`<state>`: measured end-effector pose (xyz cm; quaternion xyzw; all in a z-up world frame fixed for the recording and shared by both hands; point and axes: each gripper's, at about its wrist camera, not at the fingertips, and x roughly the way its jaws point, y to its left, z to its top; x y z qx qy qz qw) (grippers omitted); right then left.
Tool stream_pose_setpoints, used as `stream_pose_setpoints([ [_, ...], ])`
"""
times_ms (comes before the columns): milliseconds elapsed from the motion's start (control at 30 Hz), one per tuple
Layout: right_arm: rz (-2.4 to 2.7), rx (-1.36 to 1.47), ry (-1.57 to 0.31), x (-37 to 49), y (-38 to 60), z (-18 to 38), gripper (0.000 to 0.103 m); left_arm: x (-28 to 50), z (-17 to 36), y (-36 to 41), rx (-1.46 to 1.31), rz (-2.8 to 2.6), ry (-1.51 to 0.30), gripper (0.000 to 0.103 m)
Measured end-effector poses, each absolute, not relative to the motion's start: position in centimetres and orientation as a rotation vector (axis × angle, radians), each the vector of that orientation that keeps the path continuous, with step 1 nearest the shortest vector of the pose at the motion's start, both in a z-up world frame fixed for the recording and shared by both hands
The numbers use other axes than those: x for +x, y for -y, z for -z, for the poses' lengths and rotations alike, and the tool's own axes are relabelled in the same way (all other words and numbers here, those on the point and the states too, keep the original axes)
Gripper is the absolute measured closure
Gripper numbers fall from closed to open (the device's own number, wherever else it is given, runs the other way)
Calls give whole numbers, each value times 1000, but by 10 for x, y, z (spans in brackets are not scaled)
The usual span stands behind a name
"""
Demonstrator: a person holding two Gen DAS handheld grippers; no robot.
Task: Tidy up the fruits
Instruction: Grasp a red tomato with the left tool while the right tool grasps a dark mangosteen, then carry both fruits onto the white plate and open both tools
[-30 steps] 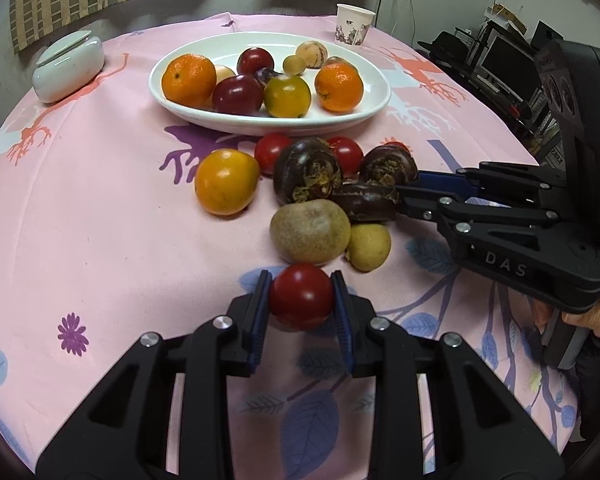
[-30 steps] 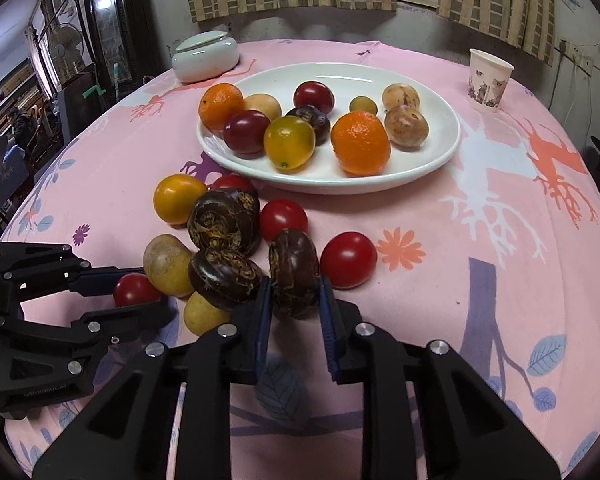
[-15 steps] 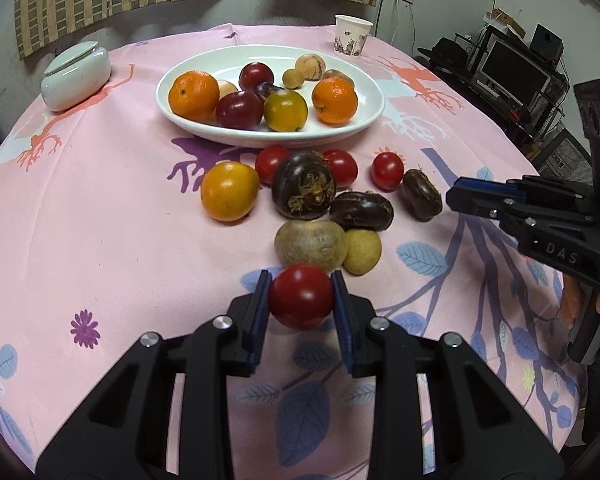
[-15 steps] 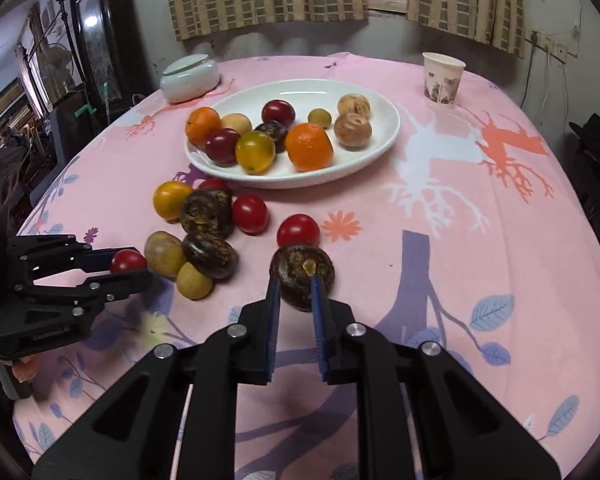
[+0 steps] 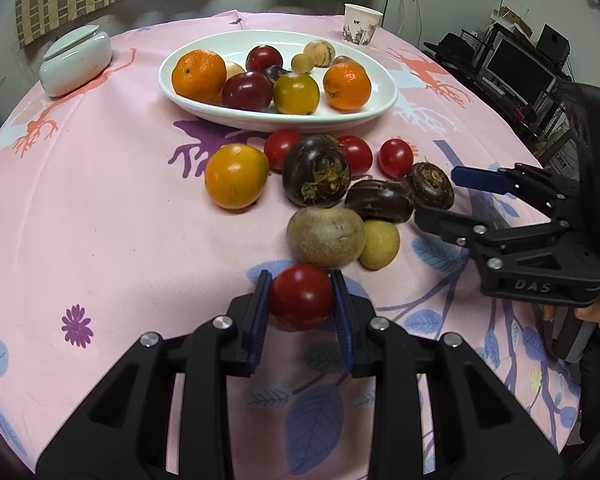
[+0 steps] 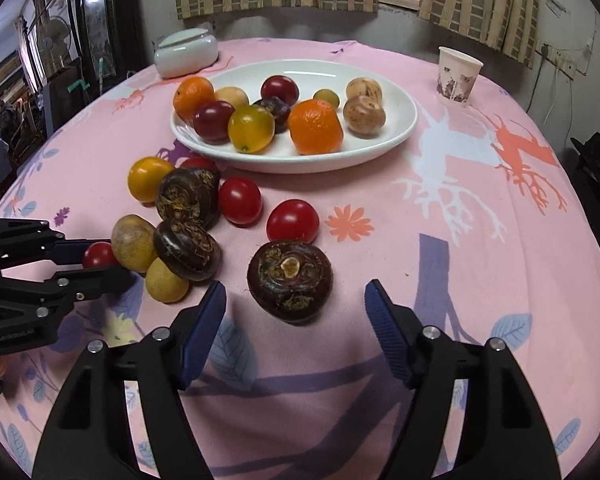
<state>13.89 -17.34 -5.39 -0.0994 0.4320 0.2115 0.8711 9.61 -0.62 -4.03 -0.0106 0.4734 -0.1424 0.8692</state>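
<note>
My left gripper [image 5: 301, 312] is shut on a red tomato [image 5: 301, 295], also seen in the right wrist view [image 6: 98, 255], just in front of the fruit pile. My right gripper [image 6: 296, 320] is open; a dark brown water chestnut [image 6: 290, 280] lies free on the cloth between its fingers, and shows in the left wrist view [image 5: 430, 185]. A white oval plate [image 6: 396, 136] at the back holds oranges, plums and other fruit. Loose on the cloth lie an orange fruit [image 5: 236, 176], several tomatoes, two more chestnuts and two tan fruits.
A paper cup [image 6: 458, 76] stands at the back right. A white lidded dish [image 6: 186, 52] stands at the back left. The round table has a pink patterned cloth [image 6: 480, 240]. Shelves and furniture stand beyond the table's edges.
My right gripper carried the dark chestnut out of the pile to the right, set it on the cloth and opened. My left gripper has kept its hold on the tomato.
</note>
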Motion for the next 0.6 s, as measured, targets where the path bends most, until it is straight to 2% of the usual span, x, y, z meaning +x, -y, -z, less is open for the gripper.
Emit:
stream_pose_setpoints([
  [67,-445,-206,-901,143,171,58,33,96,40,7,-20,299,-989,73],
  [200,-453,-185,-891,146,172,61,60,98,41,8,-16,299,-987,73],
  [600,-467,-86,-820,113,207,19,60,83,14,12,6,309,-927,73],
])
